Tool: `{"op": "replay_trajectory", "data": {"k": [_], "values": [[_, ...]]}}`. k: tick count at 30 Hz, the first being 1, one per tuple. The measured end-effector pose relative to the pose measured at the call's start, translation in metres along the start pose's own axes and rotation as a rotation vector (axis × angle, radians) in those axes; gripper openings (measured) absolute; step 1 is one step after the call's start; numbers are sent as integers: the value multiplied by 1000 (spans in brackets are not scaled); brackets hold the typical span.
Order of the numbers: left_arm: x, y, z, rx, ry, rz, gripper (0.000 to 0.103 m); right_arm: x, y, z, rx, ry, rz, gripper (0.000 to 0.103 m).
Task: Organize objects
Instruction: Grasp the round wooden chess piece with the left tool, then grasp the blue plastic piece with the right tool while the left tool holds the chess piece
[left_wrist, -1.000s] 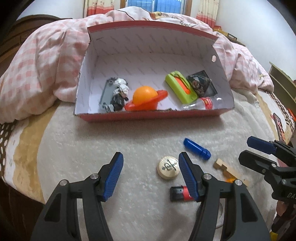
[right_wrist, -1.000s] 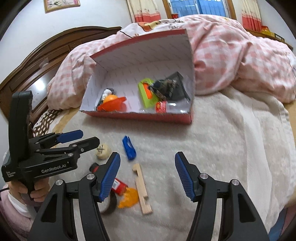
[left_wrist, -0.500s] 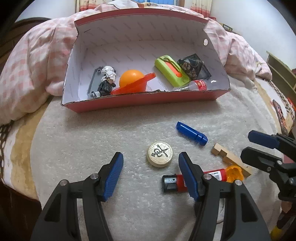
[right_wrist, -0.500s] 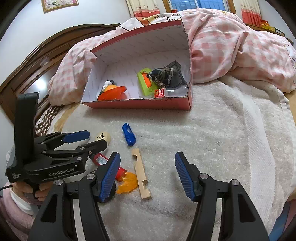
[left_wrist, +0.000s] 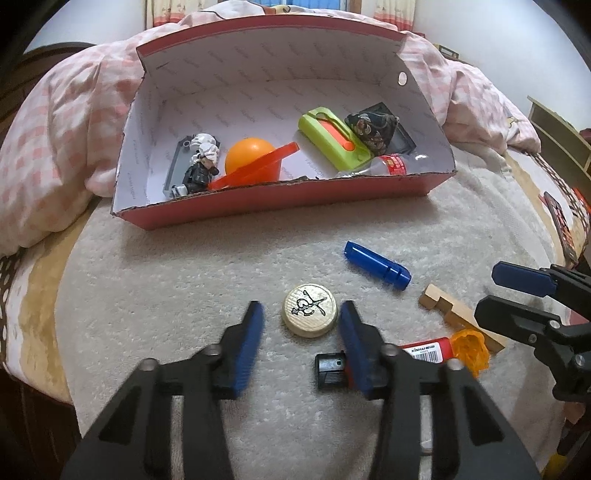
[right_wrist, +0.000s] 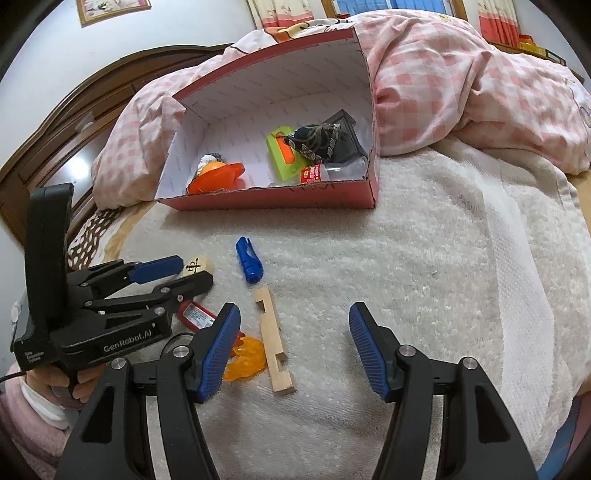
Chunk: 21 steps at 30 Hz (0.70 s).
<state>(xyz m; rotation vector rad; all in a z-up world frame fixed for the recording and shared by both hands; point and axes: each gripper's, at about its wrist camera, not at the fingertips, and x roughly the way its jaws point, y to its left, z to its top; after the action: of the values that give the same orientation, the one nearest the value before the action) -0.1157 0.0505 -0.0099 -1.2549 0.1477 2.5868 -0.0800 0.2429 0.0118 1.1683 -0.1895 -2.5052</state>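
A round cream chess piece (left_wrist: 310, 314) with a black character lies on the white towel (left_wrist: 184, 295). My left gripper (left_wrist: 301, 326) is open, its jaws on either side of the piece; the right jaw is close to it, the left jaw apart. It also shows in the right wrist view (right_wrist: 177, 275) beside the piece (right_wrist: 198, 264). My right gripper (right_wrist: 293, 347) is open and empty above the towel (right_wrist: 443, 295), right of a wooden notched stick (right_wrist: 273, 343). A blue cap (left_wrist: 376, 264) lies further out.
A red cardboard box (left_wrist: 288, 199) with white inside stands at the back, holding a toy figure (left_wrist: 201, 166), an orange ball (left_wrist: 247, 157), a green case (left_wrist: 332, 138) and a dark pouch (left_wrist: 373, 127). A red tube (left_wrist: 424, 350) and an orange piece (left_wrist: 471, 347) lie near the stick (left_wrist: 454, 314). Pink checked duvet (right_wrist: 461, 92) behind.
My left gripper has moved forward around the chess piece and its jaws have narrowed toward it. The right gripper has stayed about where it was, still open.
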Motion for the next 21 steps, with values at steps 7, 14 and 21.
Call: {"op": "replay_trajectory", "data": {"k": [7,14,21], "values": [[-3,-1,0,11,-17,1,31,1,-1,0,2,0,-4,63],[-13,16,2,-31,-40,23,31,2,1,5,-10,1,-15,63],[-13,34,-5,-81,-22,52,31,10,18,16,-92,3,-17,61]]}}
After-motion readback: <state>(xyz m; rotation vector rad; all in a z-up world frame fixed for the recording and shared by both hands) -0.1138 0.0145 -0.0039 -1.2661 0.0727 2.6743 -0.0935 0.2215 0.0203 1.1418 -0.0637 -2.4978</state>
